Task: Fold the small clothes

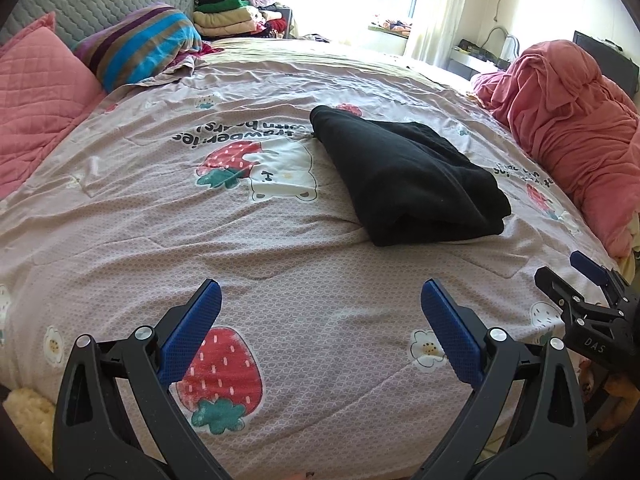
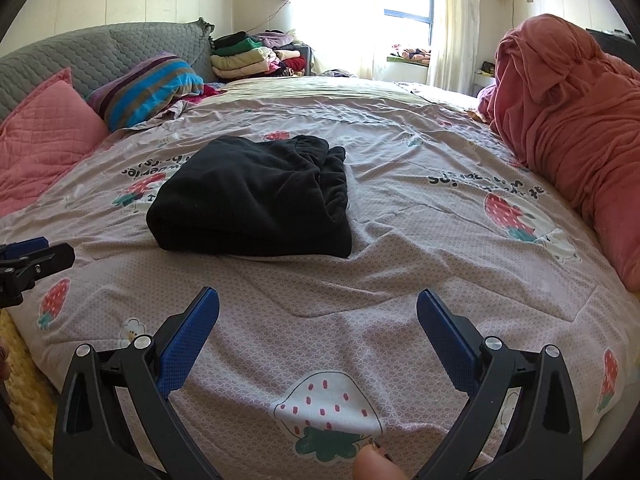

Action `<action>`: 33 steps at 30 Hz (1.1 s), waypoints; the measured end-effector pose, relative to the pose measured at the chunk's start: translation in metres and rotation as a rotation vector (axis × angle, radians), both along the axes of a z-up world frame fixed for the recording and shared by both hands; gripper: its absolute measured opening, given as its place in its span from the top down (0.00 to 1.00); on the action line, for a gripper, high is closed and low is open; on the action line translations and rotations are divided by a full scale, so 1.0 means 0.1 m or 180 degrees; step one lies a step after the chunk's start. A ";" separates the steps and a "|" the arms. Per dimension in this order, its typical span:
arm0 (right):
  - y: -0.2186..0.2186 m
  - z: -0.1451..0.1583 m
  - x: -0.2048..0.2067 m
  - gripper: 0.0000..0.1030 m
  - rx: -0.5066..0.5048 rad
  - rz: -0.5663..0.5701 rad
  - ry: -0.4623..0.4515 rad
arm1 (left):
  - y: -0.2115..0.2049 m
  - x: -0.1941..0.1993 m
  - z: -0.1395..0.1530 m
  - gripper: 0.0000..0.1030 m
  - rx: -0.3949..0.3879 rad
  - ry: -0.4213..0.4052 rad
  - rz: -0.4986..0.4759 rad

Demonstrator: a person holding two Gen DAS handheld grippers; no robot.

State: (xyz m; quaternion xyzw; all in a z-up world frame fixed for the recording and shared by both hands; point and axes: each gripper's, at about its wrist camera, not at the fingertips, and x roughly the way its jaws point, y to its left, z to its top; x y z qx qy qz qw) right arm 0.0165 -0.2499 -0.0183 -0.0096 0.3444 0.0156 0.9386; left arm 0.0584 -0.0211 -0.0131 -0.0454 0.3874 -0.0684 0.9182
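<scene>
A black garment (image 1: 404, 176) lies folded into a thick rectangle on the bed's strawberry-print cover (image 1: 280, 240); it also shows in the right wrist view (image 2: 256, 200). My left gripper (image 1: 320, 288) is open and empty, hovering over the cover in front of the garment and a little to its left. My right gripper (image 2: 318, 296) is open and empty, in front of the garment and a little to its right. The right gripper shows at the right edge of the left wrist view (image 1: 592, 280). The left gripper shows at the left edge of the right wrist view (image 2: 28, 260).
A rumpled pink blanket (image 1: 568, 120) is heaped along the bed's right side. A pink pillow (image 1: 36, 96) and a striped pillow (image 1: 144, 44) lie at the left by the grey headboard (image 1: 100, 0). Stacked folded clothes (image 1: 232, 12) sit at the back.
</scene>
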 end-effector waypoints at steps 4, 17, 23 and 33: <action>0.00 0.00 0.00 0.04 -0.0007 -0.0003 0.0004 | 0.01 0.00 0.01 0.09 0.0011 -0.0002 0.0007; -0.01 -0.02 0.01 0.04 0.0026 -0.0033 0.0034 | 0.04 0.01 0.00 0.09 0.0052 0.0024 0.0030; -0.02 -0.02 0.00 0.04 0.0042 -0.0049 0.0044 | 0.03 0.01 0.01 0.09 0.0053 0.0024 0.0031; -0.02 -0.03 0.00 0.04 0.0042 -0.0046 0.0049 | 0.04 0.01 0.00 0.09 0.0052 0.0036 0.0036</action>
